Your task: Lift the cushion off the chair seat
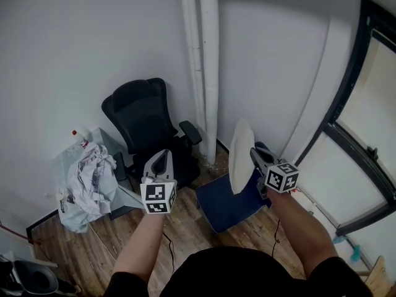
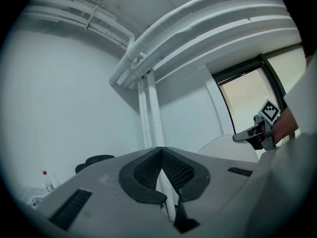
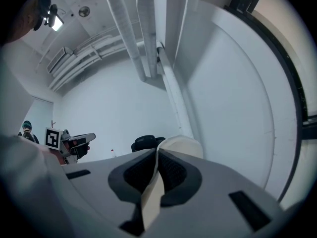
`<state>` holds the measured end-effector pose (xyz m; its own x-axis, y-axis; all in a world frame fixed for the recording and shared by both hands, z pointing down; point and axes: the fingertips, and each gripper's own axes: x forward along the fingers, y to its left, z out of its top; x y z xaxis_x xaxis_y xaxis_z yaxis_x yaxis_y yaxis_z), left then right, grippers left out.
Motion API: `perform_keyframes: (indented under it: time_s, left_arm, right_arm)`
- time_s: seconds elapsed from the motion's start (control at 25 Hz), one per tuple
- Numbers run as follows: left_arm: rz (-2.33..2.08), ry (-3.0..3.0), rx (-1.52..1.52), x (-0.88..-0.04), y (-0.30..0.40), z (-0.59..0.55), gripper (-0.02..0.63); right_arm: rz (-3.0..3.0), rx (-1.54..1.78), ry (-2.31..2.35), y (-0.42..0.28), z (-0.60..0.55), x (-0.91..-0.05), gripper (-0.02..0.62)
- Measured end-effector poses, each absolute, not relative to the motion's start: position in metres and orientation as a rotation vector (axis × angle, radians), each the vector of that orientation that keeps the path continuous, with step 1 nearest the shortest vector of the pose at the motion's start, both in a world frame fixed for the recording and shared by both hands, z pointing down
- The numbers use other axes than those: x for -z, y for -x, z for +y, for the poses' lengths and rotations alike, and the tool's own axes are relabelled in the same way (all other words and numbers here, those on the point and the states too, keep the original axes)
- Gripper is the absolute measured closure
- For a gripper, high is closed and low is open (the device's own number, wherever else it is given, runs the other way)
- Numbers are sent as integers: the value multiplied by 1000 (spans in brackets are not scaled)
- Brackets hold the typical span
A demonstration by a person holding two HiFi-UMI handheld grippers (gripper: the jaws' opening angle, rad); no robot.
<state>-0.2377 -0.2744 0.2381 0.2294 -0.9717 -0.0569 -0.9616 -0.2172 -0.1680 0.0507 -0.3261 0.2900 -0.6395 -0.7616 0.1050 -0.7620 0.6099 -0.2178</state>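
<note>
Cushion [image 1: 241, 156], cream and rounded, is gripped by one edge in the right gripper [image 1: 255, 155]. The jaws are pinched narrow on the fabric, and a fold of it shows between the pads in the right gripper view. The cushion is carried on edge with its broad faces upright, above the blue chair seat [image 1: 219, 210]. It appears clear of the seat, so the lift looks all but complete. An edge grip suits a soft, light pad, since one pinch carries the whole thing, though so thin a hold might slip if the cushion were swung. The left gripper [image 1: 162, 156] has its jaws closed together with nothing between them. It is held level alongside, well apart from the cushion, and seems to play no part in the hold. Beyond it a black office chair [image 1: 145, 119] stands against a plain white wall [image 1: 62, 54], and two white pipes [image 1: 202, 60] run up the corner. At the left lies a heap of crumpled pale sheeting [image 1: 90, 178], with a small red-capped bottle [image 1: 75, 133] just behind it. The floor [image 1: 185, 228] is of wood boards, and a dark-framed window [image 1: 346, 122] closes the right side.
</note>
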Motion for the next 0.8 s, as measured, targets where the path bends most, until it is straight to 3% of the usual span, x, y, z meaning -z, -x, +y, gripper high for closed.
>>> perform_keyframes:
  time_s: [0.8]
  left_arm:
    - [1832,2360,121,-245,213,-267,601]
  right_arm:
    - [-2815,-378,-1332,-64,-320,-294,571]
